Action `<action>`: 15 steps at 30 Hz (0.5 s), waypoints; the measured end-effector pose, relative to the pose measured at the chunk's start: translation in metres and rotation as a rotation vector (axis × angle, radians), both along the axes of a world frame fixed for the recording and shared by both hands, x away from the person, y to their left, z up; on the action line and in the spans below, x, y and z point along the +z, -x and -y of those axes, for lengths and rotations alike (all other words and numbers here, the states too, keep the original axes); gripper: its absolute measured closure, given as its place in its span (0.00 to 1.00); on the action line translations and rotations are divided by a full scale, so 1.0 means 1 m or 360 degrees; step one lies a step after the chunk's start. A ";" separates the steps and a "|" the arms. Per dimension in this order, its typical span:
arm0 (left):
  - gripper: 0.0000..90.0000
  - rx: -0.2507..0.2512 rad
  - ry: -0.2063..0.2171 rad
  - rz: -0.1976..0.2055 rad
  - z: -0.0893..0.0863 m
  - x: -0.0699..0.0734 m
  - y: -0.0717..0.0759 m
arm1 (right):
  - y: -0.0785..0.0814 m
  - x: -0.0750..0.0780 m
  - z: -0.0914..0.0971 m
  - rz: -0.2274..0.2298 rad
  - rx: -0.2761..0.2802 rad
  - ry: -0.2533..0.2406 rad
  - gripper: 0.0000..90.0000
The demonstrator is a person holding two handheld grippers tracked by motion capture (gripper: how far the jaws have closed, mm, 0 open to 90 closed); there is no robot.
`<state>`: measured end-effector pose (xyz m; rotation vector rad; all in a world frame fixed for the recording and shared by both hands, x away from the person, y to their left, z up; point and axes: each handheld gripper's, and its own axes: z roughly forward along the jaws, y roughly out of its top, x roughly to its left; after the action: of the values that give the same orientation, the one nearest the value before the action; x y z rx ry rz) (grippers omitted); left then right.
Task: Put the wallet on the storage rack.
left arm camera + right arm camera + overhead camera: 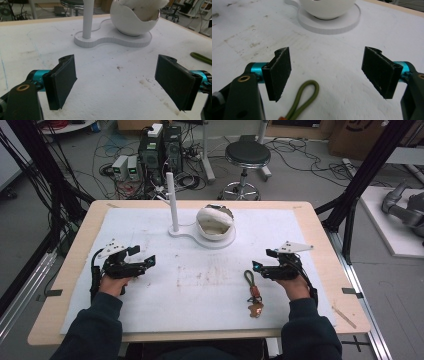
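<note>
Keychain (253,295) lies flat on the white surface (200,285), just left of the right gripper (261,267), green loop between its wide-apart jaws (nothing clamped). Left gripper (145,261) idles far left, jaws apart, likely leaving the pickup to the right.

Table pad: no writing to be read; only stains
Grippers and egg-shaped holder: no label, brand or number legible
Floor boxes: too blurred to read
</note>
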<state>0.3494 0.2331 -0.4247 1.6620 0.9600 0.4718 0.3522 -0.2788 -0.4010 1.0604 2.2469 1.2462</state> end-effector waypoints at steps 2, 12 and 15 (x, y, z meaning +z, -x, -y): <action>0.19 0.0005 -0.0010 0.0025 0.001 0.001 0.000 | 0.003 -0.002 0.006 0.0000 -0.0038 0.0008 0.27; 0.19 -0.0041 0.0015 -0.0011 0.006 0.001 -0.001 | 0.006 -0.001 0.011 0.0024 -0.0082 0.0009 0.28; 0.19 -0.0029 0.0028 -0.0020 0.004 0.000 -0.001 | 0.006 -0.001 0.011 0.0028 -0.0087 0.0012 0.28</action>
<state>0.3499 0.2287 -0.4243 1.6581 0.9549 0.4401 0.3464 -0.2896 -0.4021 1.0958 2.1930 1.2190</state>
